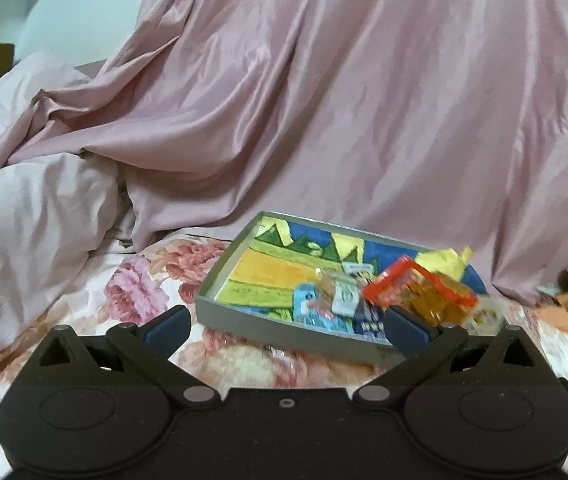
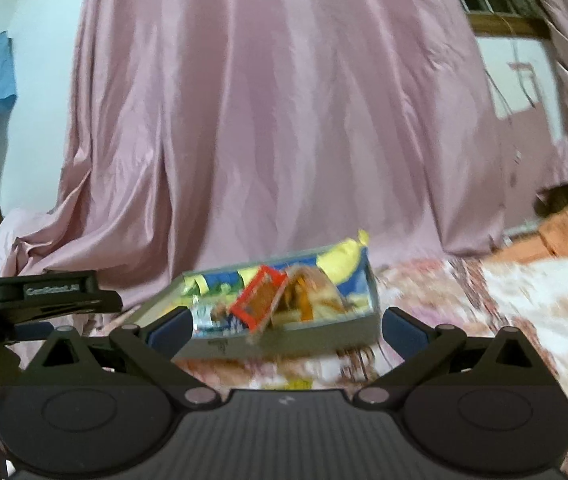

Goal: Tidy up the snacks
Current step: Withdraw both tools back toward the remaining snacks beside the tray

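While both claws gape, snacks fill tray

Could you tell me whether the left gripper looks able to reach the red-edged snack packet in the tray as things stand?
Probably yes. The left gripper is open and empty, facing the tray, and the red-edged packet lies on top of the other snacks with nothing over it; only the low near rim stands between.
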